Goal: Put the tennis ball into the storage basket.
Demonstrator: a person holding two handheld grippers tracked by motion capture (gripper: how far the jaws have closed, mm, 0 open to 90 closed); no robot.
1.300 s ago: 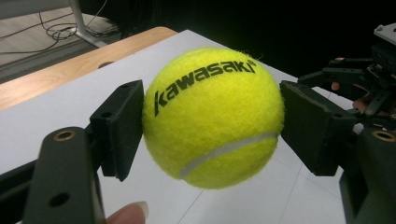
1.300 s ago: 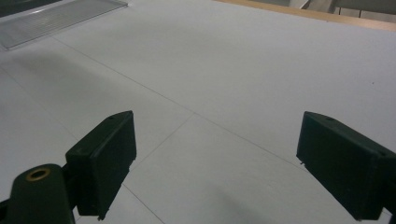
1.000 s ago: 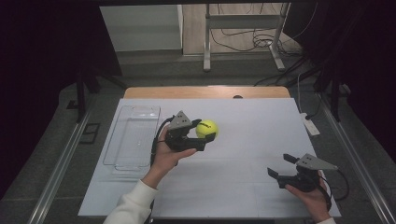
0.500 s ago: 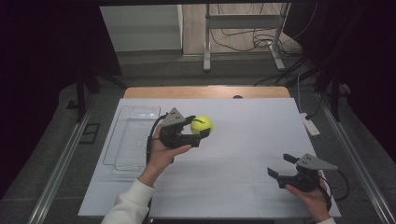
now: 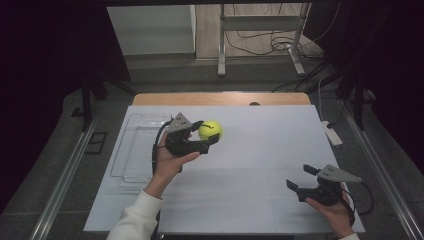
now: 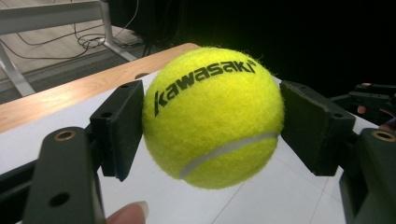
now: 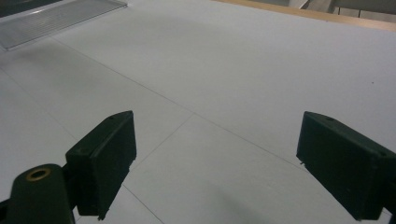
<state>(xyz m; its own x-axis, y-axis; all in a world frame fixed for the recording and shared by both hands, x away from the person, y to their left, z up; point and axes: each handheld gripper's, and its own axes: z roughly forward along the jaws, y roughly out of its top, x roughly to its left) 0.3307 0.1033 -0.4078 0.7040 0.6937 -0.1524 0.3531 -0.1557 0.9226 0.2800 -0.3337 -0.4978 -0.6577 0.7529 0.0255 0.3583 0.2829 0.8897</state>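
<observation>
Dark surroundings close in on a white table (image 5: 260,150), beyond which a wooden edge and a metal stand with loose cables are seen. At the table's left side a clear tray (image 5: 131,150) is lying flat. A yellow tennis ball (image 5: 210,130) is held off the table by the left tongs (image 5: 204,136), just to the right of the tray; in the left gripper view the ball (image 6: 212,116) is seen pressed between both black pads, with the printed lettering turned upward. The right tongs (image 5: 299,176) are held low near the table's right front corner, spread wide with nothing between them, as the right gripper view (image 7: 215,163) confirms. The step in hand is judged to be the carrying of the ball, probably toward the tray. To do it well, the squeeze should be kept even across the ball's middle so that the round felt is not let slip, and the ball should be brought fully over the tray's rim and lowered before any release. Compared with the picture from a second ago, the ball and the left hand are found slightly farther up the high view and a touch leftward, while the right hand is unchanged
</observation>
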